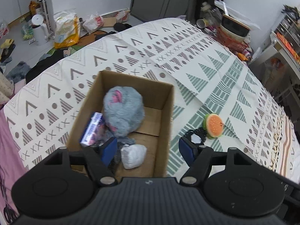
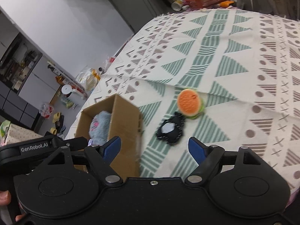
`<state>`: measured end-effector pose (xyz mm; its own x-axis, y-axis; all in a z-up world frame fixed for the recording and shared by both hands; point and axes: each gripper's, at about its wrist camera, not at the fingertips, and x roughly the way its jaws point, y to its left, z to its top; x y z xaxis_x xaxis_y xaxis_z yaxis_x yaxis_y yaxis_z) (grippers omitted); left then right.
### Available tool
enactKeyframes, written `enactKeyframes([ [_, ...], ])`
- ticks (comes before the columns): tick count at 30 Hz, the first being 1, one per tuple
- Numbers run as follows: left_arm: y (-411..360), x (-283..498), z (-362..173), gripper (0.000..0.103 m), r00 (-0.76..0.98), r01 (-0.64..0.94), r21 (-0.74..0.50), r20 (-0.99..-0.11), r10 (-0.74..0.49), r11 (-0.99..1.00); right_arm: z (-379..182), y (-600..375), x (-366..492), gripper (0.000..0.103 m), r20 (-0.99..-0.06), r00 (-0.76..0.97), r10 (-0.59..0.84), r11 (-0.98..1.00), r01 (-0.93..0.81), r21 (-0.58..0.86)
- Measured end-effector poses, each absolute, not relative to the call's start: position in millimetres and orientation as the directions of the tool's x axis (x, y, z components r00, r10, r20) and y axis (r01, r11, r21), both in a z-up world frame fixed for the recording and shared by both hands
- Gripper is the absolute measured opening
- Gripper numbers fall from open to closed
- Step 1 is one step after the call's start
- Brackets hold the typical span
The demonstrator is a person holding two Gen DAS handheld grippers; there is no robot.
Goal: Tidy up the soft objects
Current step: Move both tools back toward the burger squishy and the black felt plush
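Grey plush (image 1: 122, 112) sits in cardboard box (image 1: 166, 123), under left gripper (image 1: 148, 149): jaws wide, empty. Black plush (image 2: 170, 130) and burger plush (image 2: 190, 103) on cloth ahead of right gripper (image 2: 154, 148), also wide, empty.

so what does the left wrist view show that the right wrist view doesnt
Only the left wrist view looks down into the cardboard box: a purple packet and a white wrapped bundle lie beside the grey plush.

Only the right wrist view shows the black-and-white soft toy whole, plus the left gripper's body with its GenRobot.AI label.

Both show the box, the plush, the burger toy and the patterned cloth. Both grippers, left and right, are open and empty.
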<state>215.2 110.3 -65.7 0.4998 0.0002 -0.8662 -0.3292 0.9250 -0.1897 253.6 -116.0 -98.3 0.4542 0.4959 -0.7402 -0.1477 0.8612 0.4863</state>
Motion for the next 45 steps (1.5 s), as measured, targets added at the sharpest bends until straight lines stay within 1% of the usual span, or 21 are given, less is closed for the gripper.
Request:
enactKeyframes([
  [8, 79, 227, -66, 0.071, 0.501, -0.291, -0.18, -0.866, -0.011, 0.94, -103, -148, 261, 0.079, -0.738, 0.475, 0.48, 0.865, -0.117, 0.488],
  [13, 62, 236, -69, 0.071, 0.491, -0.276, -0.149, -0.871, 0.006, 0.95, -106, -162, 265, 0.079, -0.727, 0.486, 0.486, 0.859, -0.109, 0.501],
  [27, 22, 257, -78, 0.071, 0.478, -0.247, -0.128, -0.878, 0.006, 0.961, -108, -189, 287, 0.08, -0.712, 0.5, 0.493, 0.858, -0.144, 0.493],
  [33, 13, 264, -87, 0.071, 0.468, -0.229, -0.114, -0.884, 0.007, 0.967, -120, -200, 294, 0.08, -0.697, 0.504, 0.51, 0.842, -0.127, 0.524],
  [36, 5, 267, -92, 0.07, 0.469, -0.193, -0.092, -0.883, 0.01, 0.977, -130, -208, 298, 0.08, -0.682, 0.499, 0.534, 0.817, -0.097, 0.569],
  [37, 4, 269, -95, 0.067, 0.461, -0.185, -0.096, -0.887, 0.0, 0.978, -132, -209, 300, 0.08, -0.685, 0.501, 0.53, 0.819, -0.09, 0.567],
  [40, 3, 274, -103, 0.067, 0.443, -0.195, -0.123, -0.896, -0.024, 0.973, -137, -212, 304, 0.08, -0.685, 0.502, 0.528, 0.817, -0.079, 0.572],
  [42, -1, 277, -107, 0.067, 0.444, -0.183, -0.114, -0.896, -0.021, 0.976, -140, -212, 307, 0.08, -0.681, 0.503, 0.533, 0.812, -0.076, 0.579],
  [45, -4, 282, -115, 0.064, 0.43, -0.187, -0.123, -0.902, -0.032, 0.975, -145, -212, 312, 0.08, -0.678, 0.508, 0.531, 0.813, -0.078, 0.577],
])
